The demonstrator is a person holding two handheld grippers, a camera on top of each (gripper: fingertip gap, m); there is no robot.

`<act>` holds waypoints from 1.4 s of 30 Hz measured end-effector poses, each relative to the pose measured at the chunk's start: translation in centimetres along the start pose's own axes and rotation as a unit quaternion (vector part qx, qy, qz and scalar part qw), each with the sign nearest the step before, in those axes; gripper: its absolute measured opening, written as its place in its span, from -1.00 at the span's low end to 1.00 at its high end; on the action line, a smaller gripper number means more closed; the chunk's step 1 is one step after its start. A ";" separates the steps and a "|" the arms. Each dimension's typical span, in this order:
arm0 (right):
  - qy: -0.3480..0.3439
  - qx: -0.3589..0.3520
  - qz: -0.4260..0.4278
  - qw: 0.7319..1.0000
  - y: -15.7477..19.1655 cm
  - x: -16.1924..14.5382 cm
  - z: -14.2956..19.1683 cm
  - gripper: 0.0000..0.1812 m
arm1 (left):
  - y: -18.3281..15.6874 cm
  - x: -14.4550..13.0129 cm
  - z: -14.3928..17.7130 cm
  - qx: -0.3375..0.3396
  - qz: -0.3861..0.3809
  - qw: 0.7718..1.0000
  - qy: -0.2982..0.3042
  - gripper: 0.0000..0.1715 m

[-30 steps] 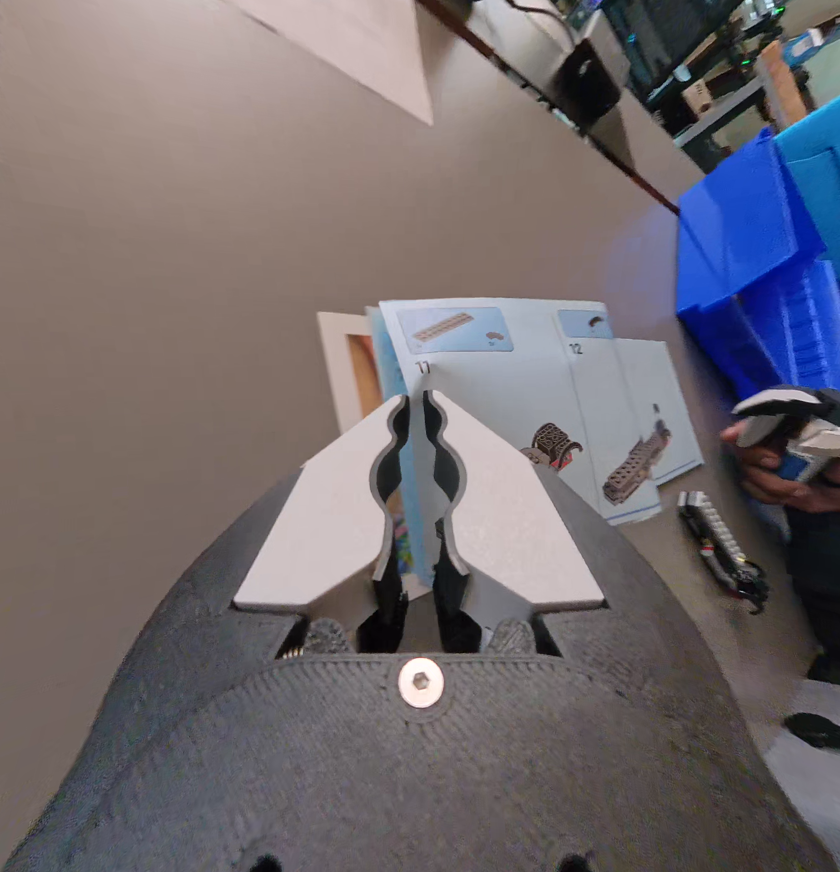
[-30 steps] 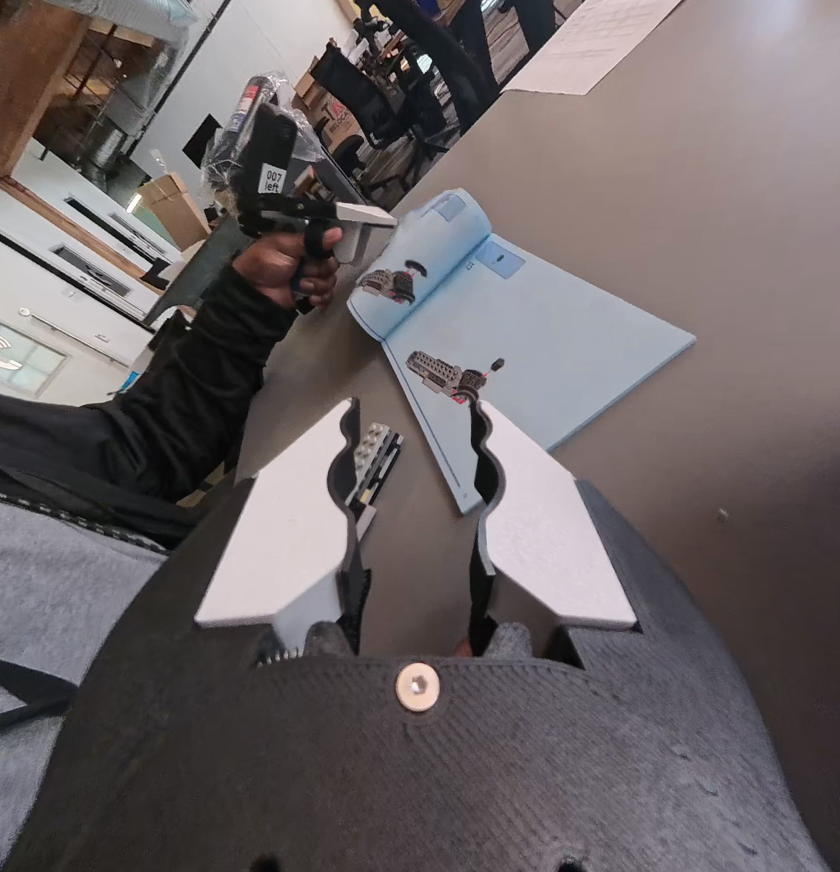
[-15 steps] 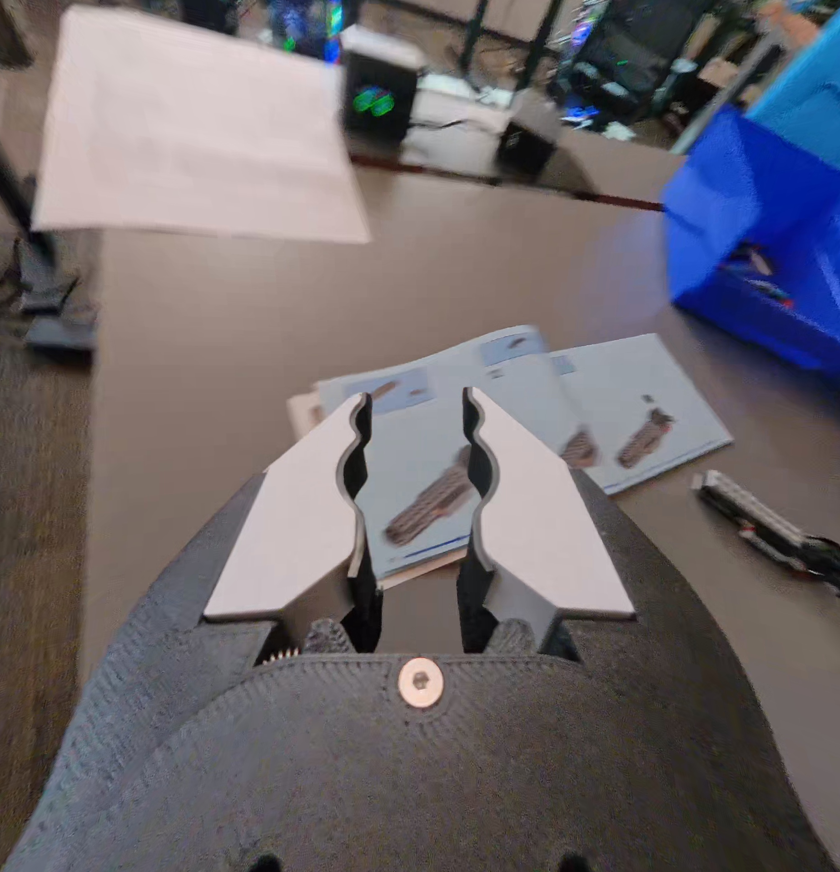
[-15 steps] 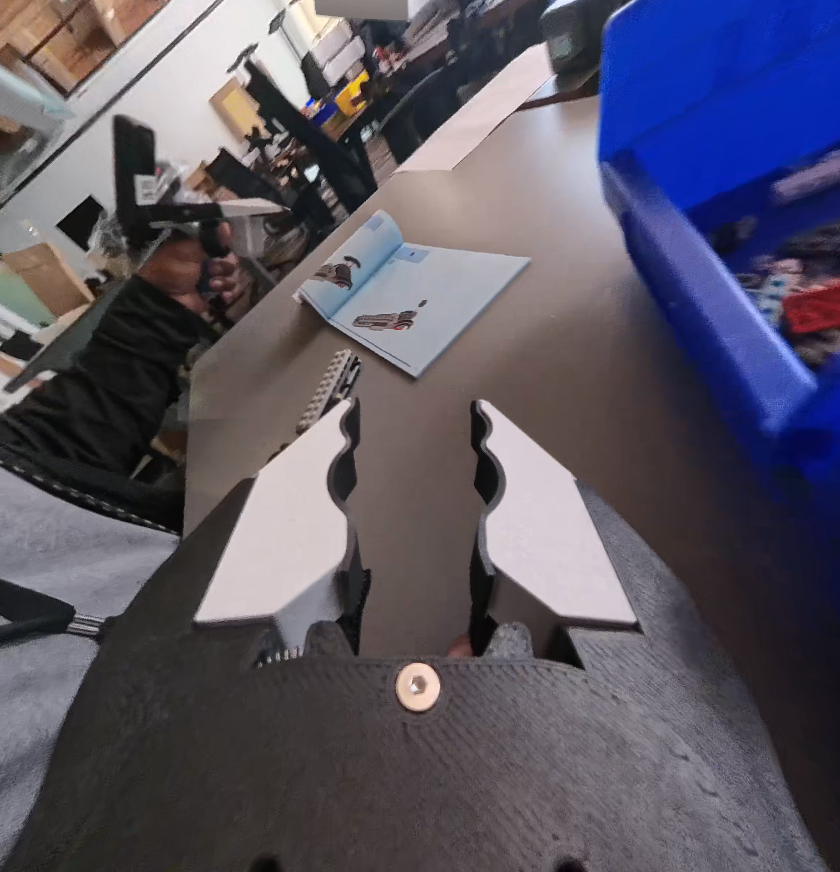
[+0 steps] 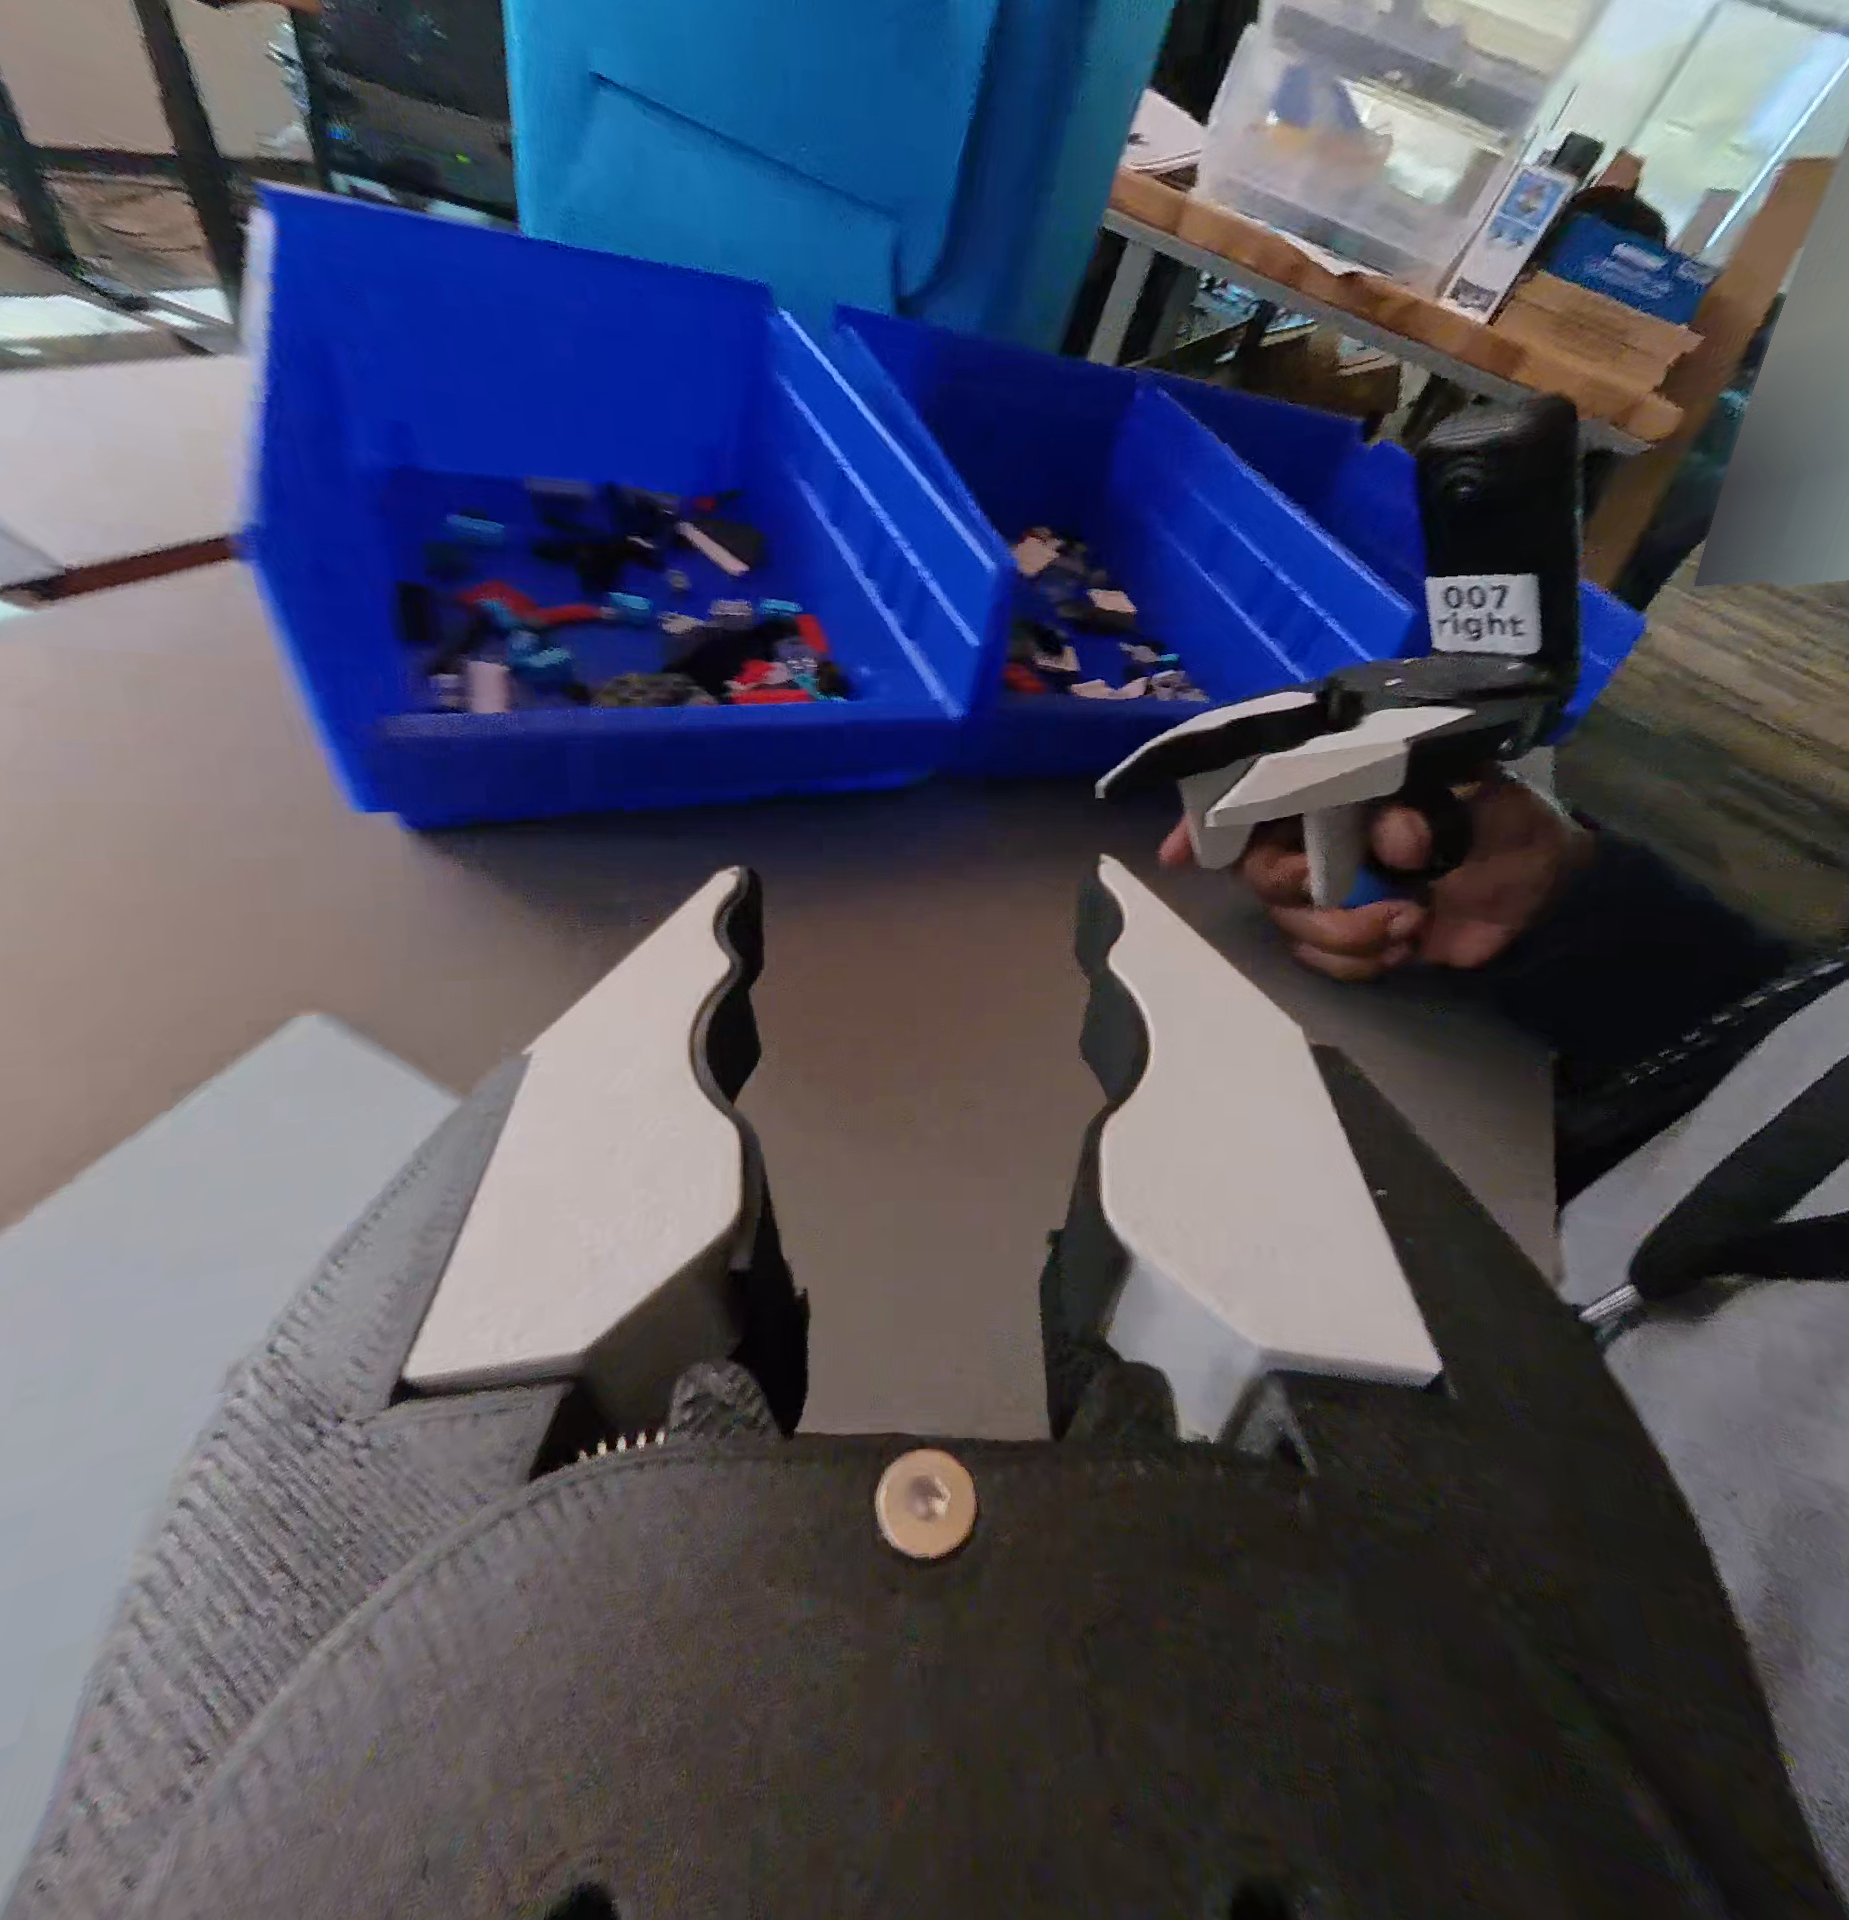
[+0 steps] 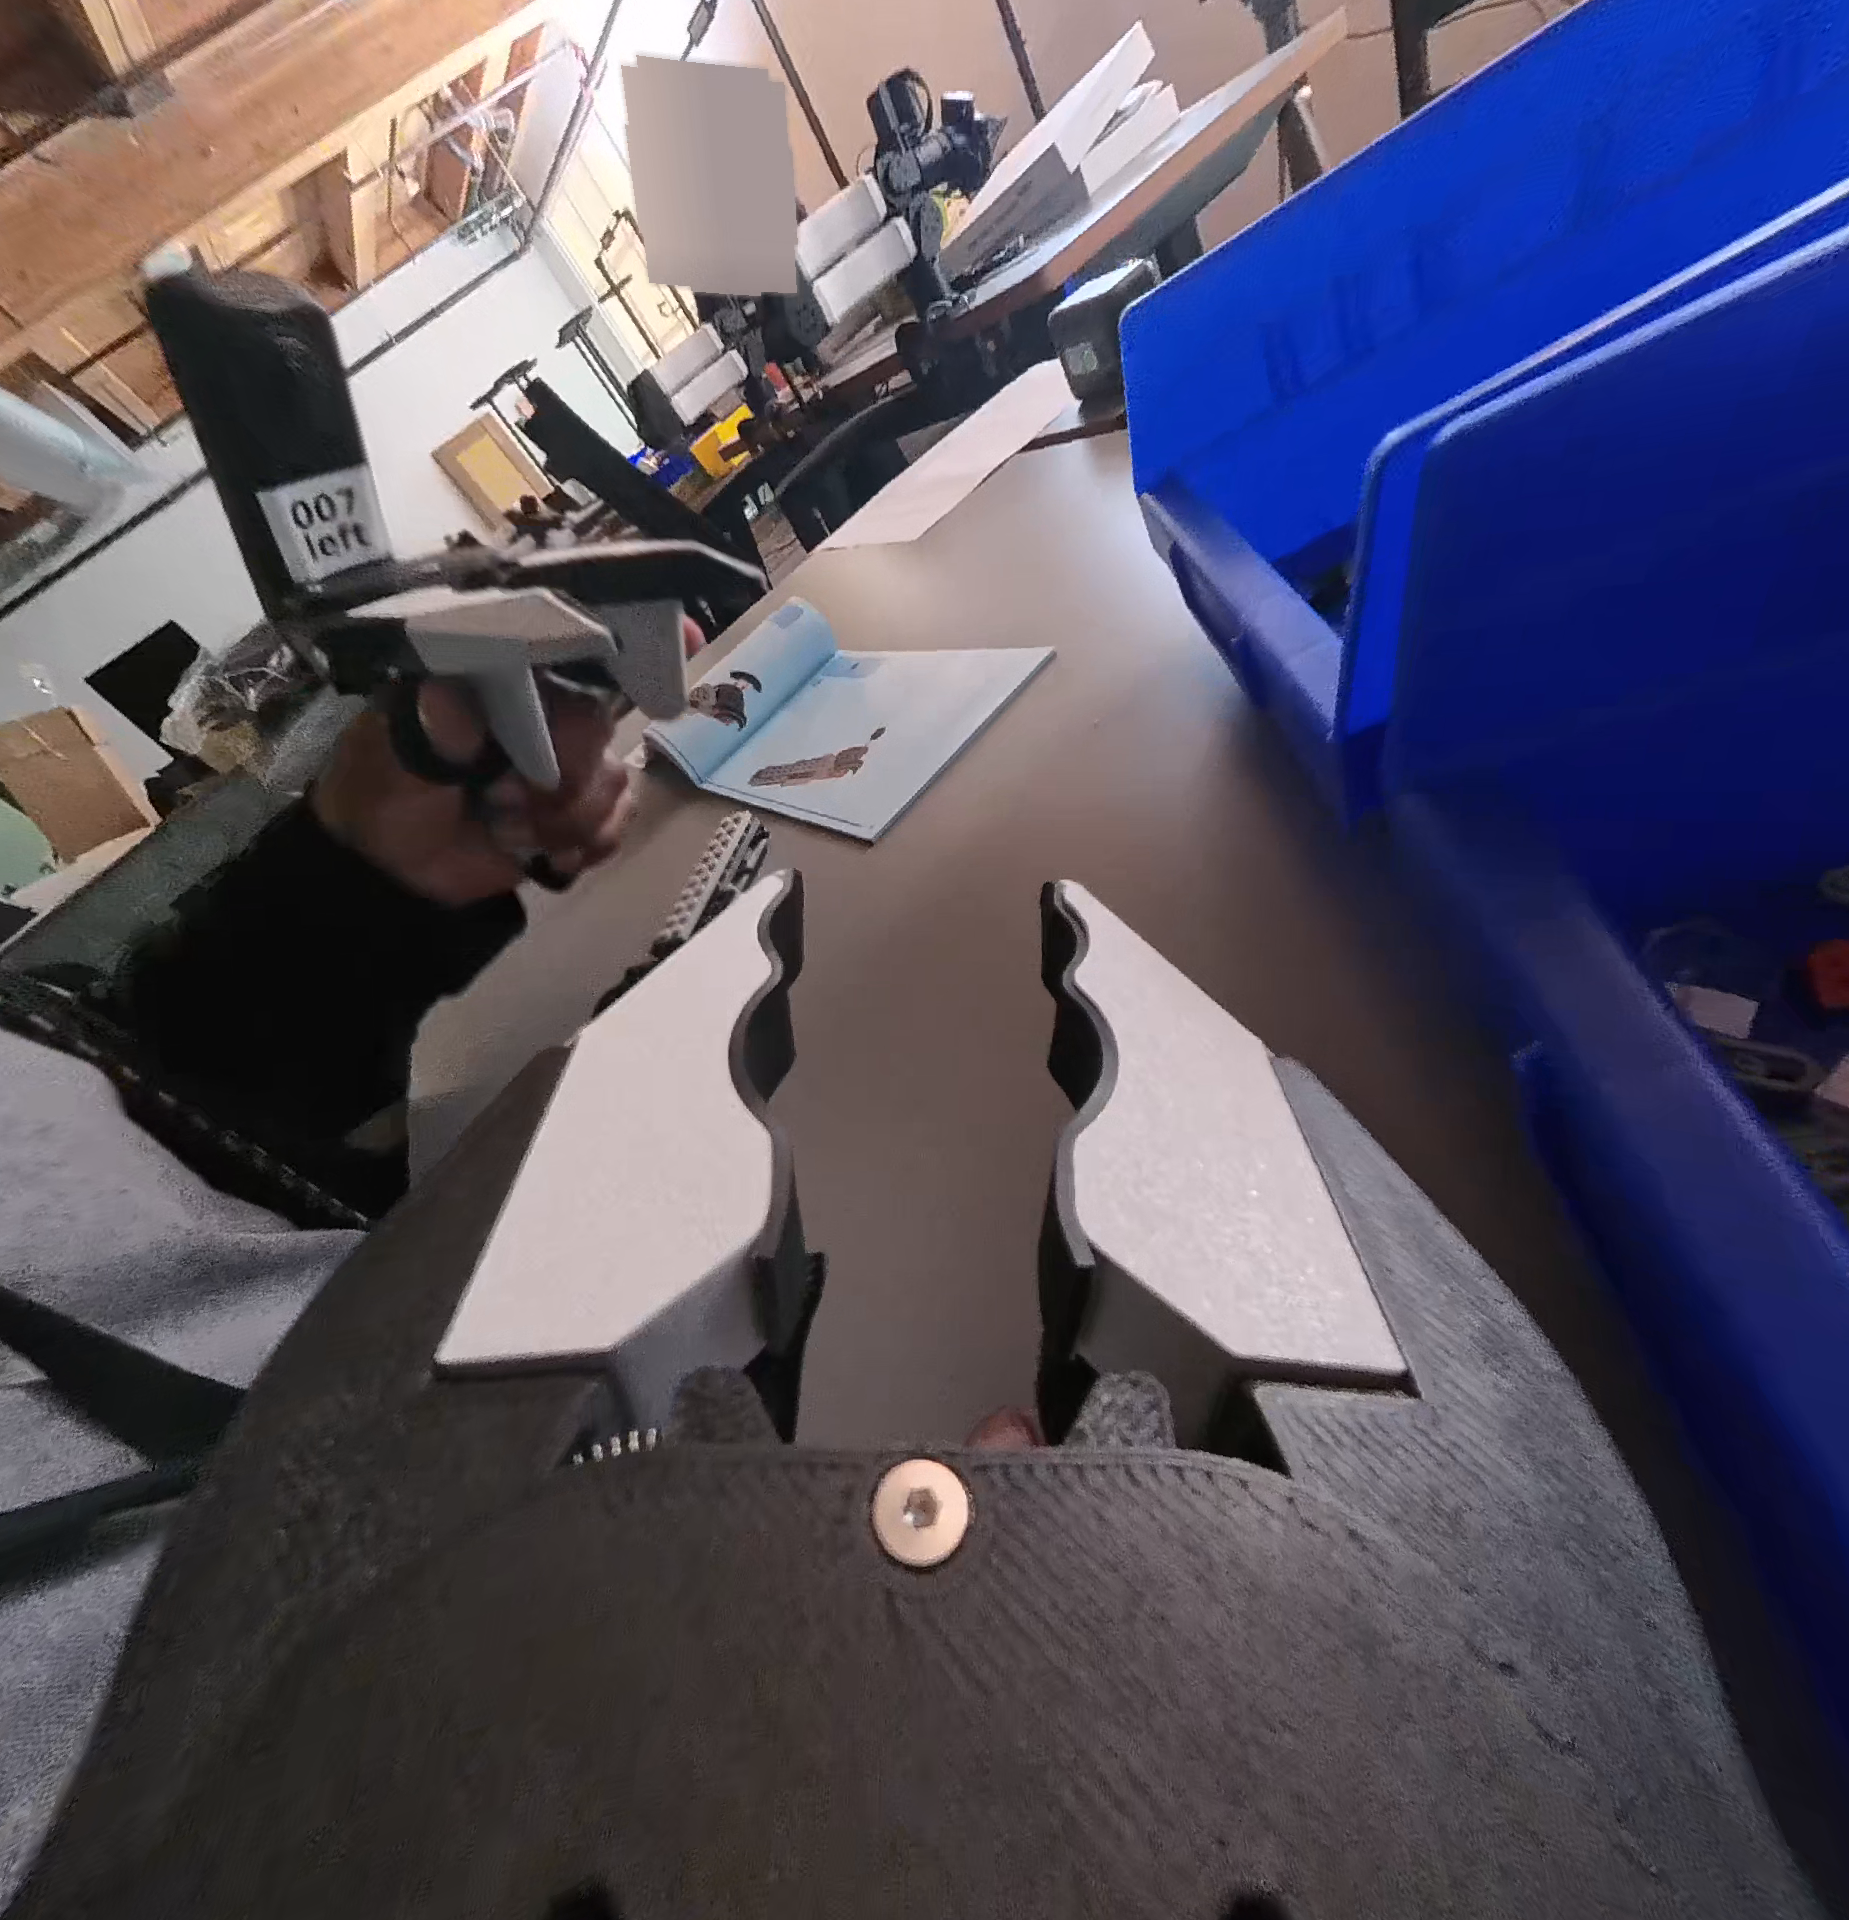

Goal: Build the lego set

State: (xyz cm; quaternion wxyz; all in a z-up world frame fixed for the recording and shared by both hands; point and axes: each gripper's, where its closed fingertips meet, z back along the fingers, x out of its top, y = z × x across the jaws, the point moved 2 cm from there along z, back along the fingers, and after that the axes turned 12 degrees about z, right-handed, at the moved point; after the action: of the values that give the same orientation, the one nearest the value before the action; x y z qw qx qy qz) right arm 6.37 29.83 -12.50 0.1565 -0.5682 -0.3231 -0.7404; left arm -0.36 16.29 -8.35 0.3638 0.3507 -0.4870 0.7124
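My left gripper (image 5: 920, 894) is open and empty above the brown table, facing two blue bins. The left bin (image 5: 546, 769) holds several loose lego pieces (image 5: 629, 634), and the right bin (image 5: 1263, 582) holds more pieces (image 5: 1086, 644). My right gripper (image 6: 920, 899) is open and empty, low over the table. It also shows in the left wrist view (image 5: 1190, 790), held in a hand beside the bins. The open light-blue instruction booklet (image 6: 858, 727) lies ahead of it. A long grey partly built lego assembly (image 6: 717, 873) lies just left of its left finger. The left gripper shows there too (image 6: 629, 655).
The blue bins (image 6: 1522, 540) fill the right side of the right wrist view, close to my right gripper. A person's dark sleeve (image 6: 307, 956) and grey clothing are at the near table edge. A tall light-blue box (image 5: 795, 145) stands behind the bins.
My left gripper opened wider and swung right, from the booklet to face the bins. My right gripper stayed open and the bins came closer on its right.
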 end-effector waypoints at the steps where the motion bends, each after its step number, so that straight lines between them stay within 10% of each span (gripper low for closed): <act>1: -0.004 -0.001 -0.001 1.000 -0.1 0.1 0.1 -0.46 | -0.8 -0.4 -1.1 -0.006 0.015 1.000 -0.002 -0.29; 19: -0.091 -0.073 -0.036 0.992 -0.7 0.5 5.8 -0.50 | -5.0 -6.7 -13.7 0.101 0.094 0.989 0.048 -0.32; 42: -0.109 -0.035 -0.050 0.992 -0.7 0.6 8.3 -0.50 | -4.4 -7.9 -15.8 0.163 0.051 0.981 0.091 -0.41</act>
State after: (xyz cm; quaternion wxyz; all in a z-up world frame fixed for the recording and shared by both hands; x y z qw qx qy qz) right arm 11.95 35.87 -10.97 0.0631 -0.6339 -0.3405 -0.6915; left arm 5.02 31.01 -17.61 0.3074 0.3134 -0.3465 0.8290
